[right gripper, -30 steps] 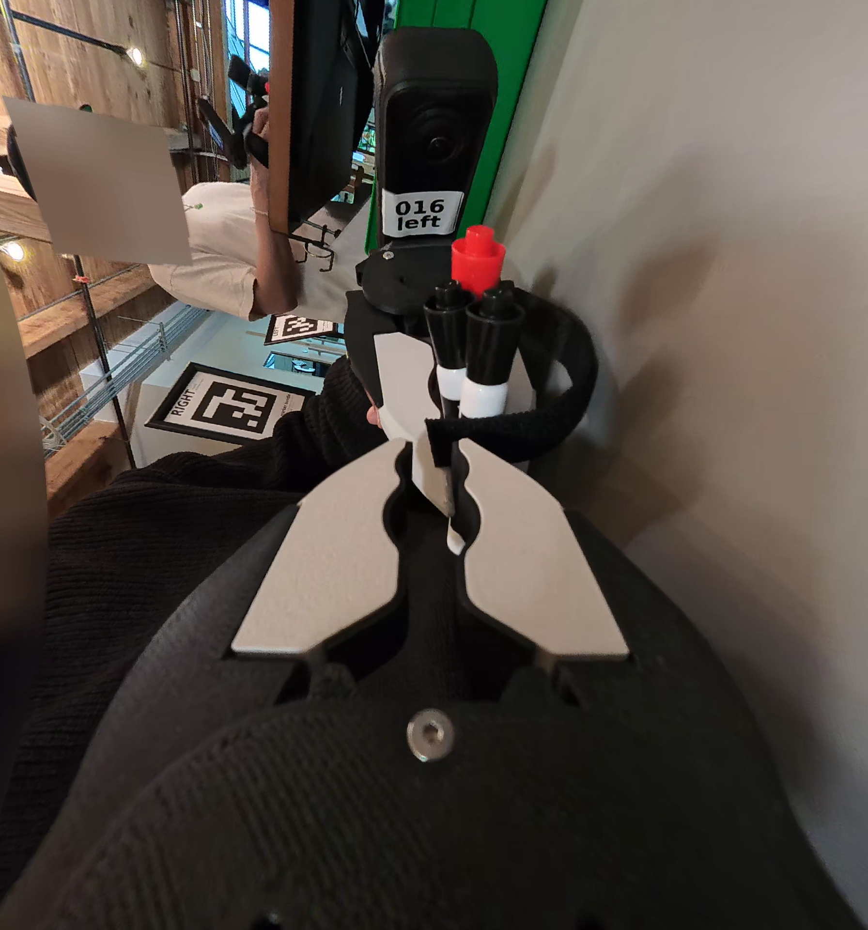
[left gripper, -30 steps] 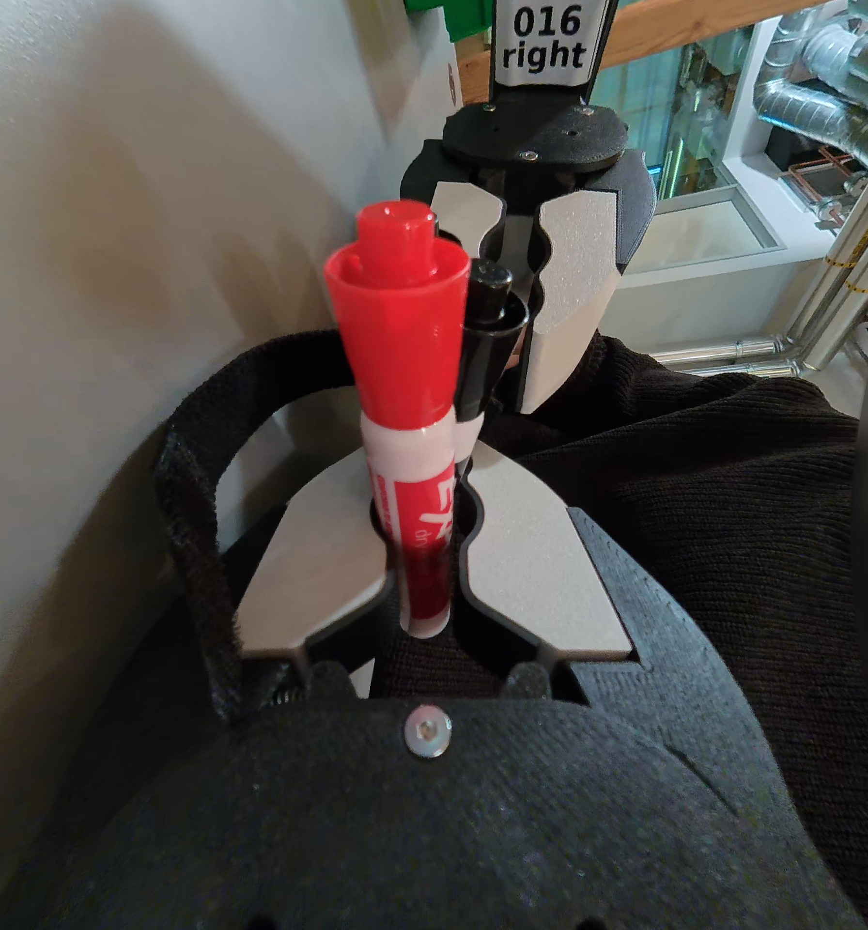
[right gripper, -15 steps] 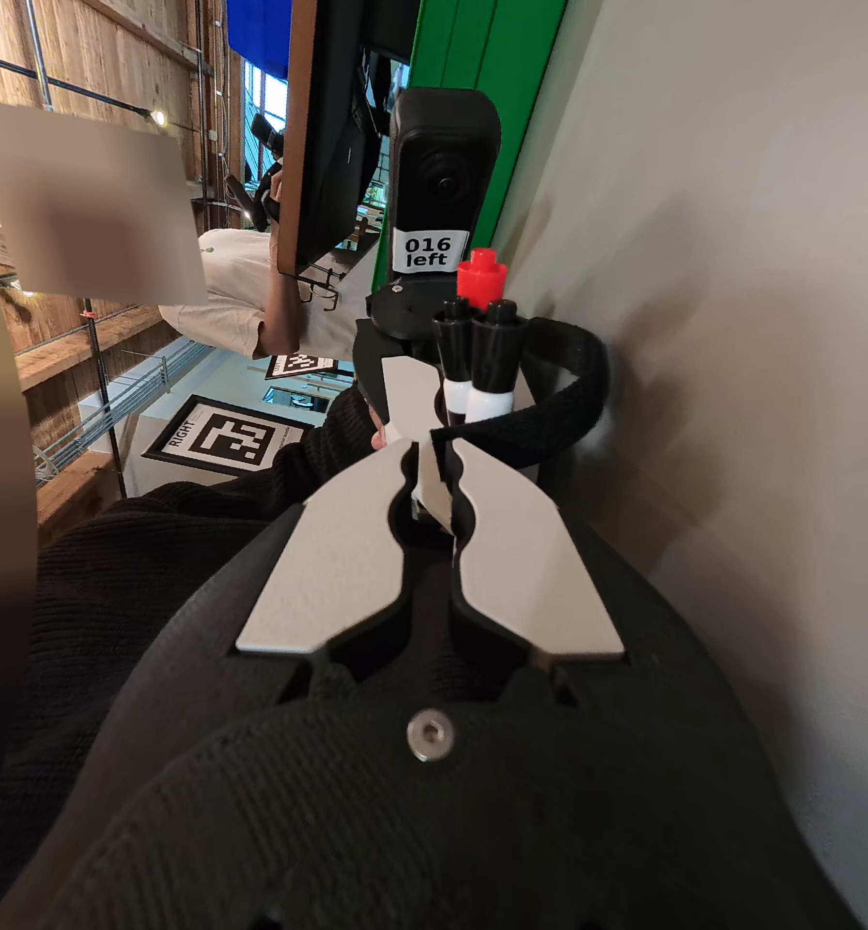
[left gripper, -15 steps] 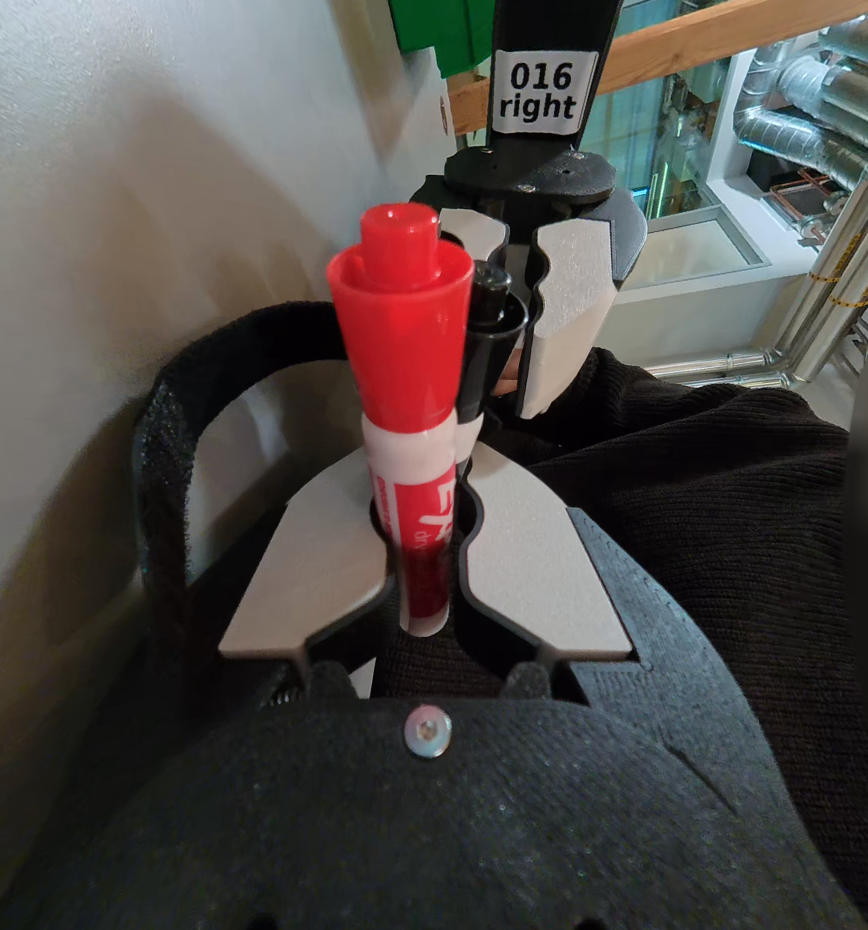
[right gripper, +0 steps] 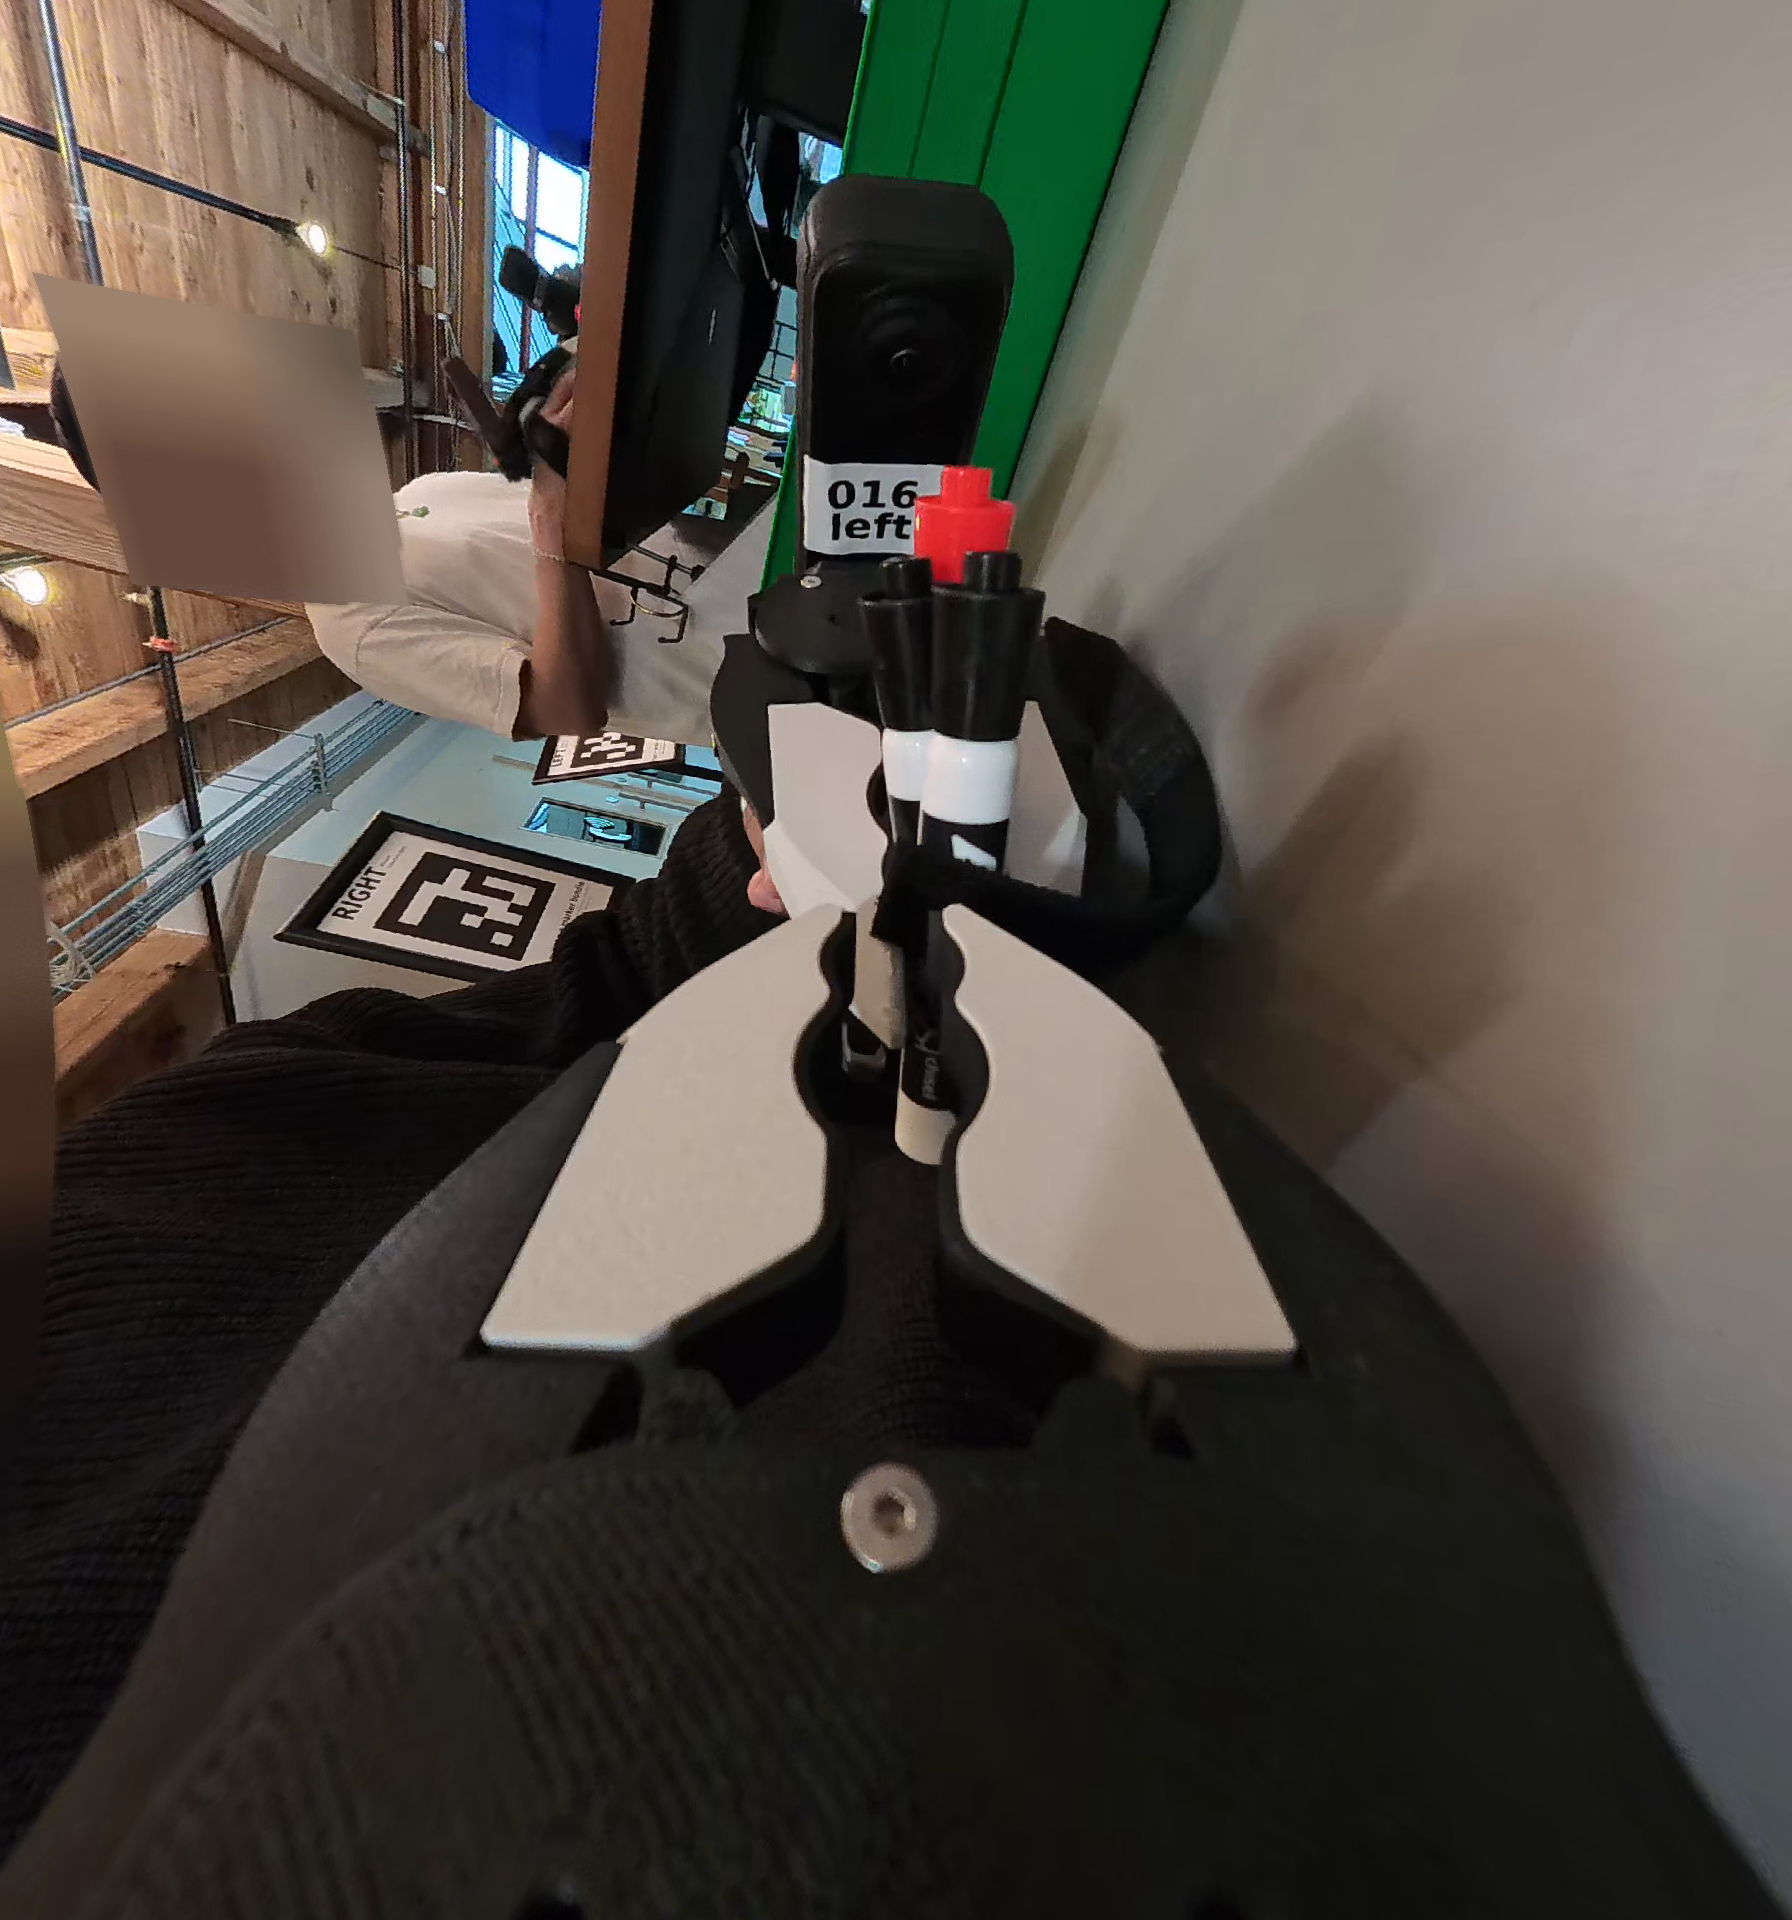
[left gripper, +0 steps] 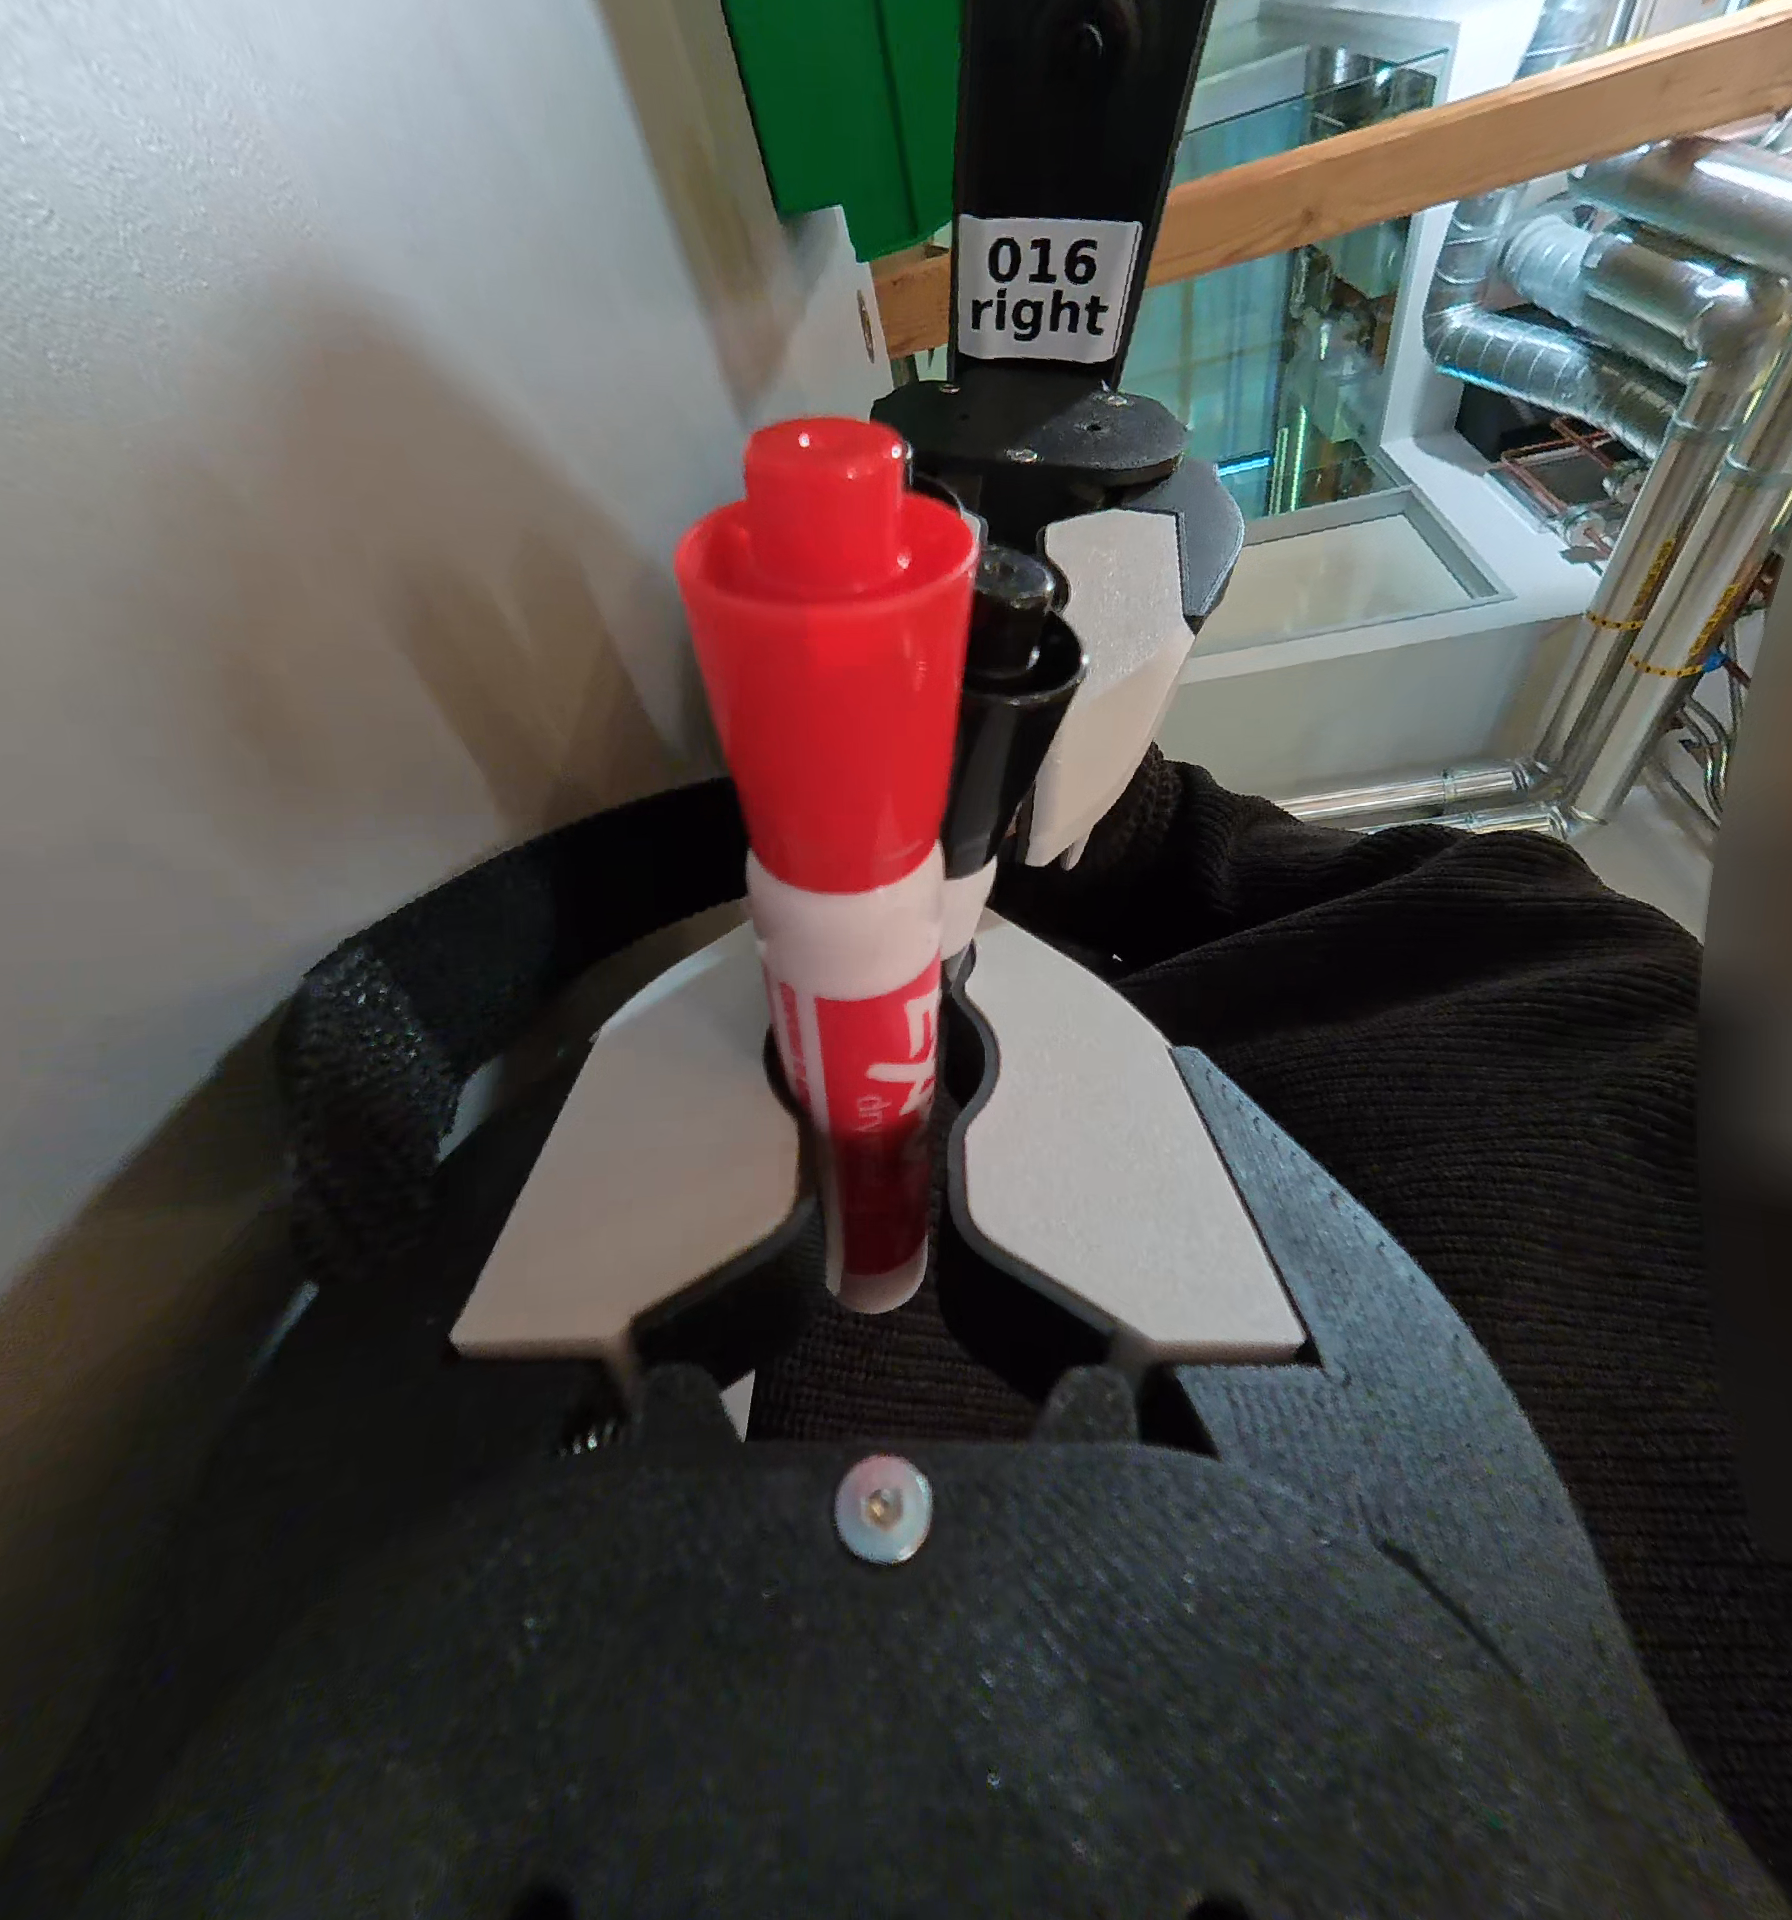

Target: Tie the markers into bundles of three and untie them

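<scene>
My left gripper (left gripper: 866,997) is shut on a bundle of markers: a red marker (left gripper: 830,727) in front and a black marker (left gripper: 1006,707) beside it. In the right wrist view the bundle shows as two black markers (right gripper: 965,707) with the red cap (right gripper: 959,520) behind. A black strap (left gripper: 383,1060) loops out from the bundle towards the wall; the loop also shows in the right wrist view (right gripper: 1152,790). My right gripper (right gripper: 894,925) faces the left one and is shut on the strap's bunched end against the black markers. It also shows in the left wrist view (left gripper: 1053,852), one finger hidden behind the red cap.
A pale wall (left gripper: 248,416) stands close beside both grippers and the strap loop. A black sleeve (left gripper: 1391,1091) lies under the grippers. A person in a pale shirt (right gripper: 476,634) and a framed black-and-white marker board (right gripper: 456,894) are in the background.
My right gripper has come closer to the bundle with the strap end. The black markers' lower ends now show between its fingers. The strap loop has drawn in and sits lower.
</scene>
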Demonstrator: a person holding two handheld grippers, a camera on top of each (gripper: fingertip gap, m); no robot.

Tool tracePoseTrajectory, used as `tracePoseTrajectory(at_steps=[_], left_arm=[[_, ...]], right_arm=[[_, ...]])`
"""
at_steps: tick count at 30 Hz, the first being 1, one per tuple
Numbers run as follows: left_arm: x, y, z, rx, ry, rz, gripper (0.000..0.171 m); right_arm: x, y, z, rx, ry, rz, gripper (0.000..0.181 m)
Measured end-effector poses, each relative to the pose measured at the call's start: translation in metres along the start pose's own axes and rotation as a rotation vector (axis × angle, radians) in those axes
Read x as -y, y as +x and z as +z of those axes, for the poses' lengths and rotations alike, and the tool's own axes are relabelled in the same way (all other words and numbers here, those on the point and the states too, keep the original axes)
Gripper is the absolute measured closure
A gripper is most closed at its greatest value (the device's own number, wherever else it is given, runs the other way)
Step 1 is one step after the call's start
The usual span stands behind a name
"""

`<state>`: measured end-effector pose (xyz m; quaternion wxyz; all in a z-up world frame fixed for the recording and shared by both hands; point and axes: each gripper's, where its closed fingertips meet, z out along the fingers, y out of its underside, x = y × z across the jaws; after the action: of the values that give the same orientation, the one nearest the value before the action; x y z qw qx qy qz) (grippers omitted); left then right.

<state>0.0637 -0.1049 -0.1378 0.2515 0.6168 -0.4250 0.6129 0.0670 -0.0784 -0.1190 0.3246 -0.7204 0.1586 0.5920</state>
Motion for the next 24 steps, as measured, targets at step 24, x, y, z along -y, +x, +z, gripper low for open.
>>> tracePoseTrajectory(at_steps=[24], left_arm=[[-0.001,-0.01,0.002,0.05,-0.012,-0.024,0.151]], right_arm=[[-0.001,0.012,-0.002,-0.033,-0.007,0.042,0.167]])
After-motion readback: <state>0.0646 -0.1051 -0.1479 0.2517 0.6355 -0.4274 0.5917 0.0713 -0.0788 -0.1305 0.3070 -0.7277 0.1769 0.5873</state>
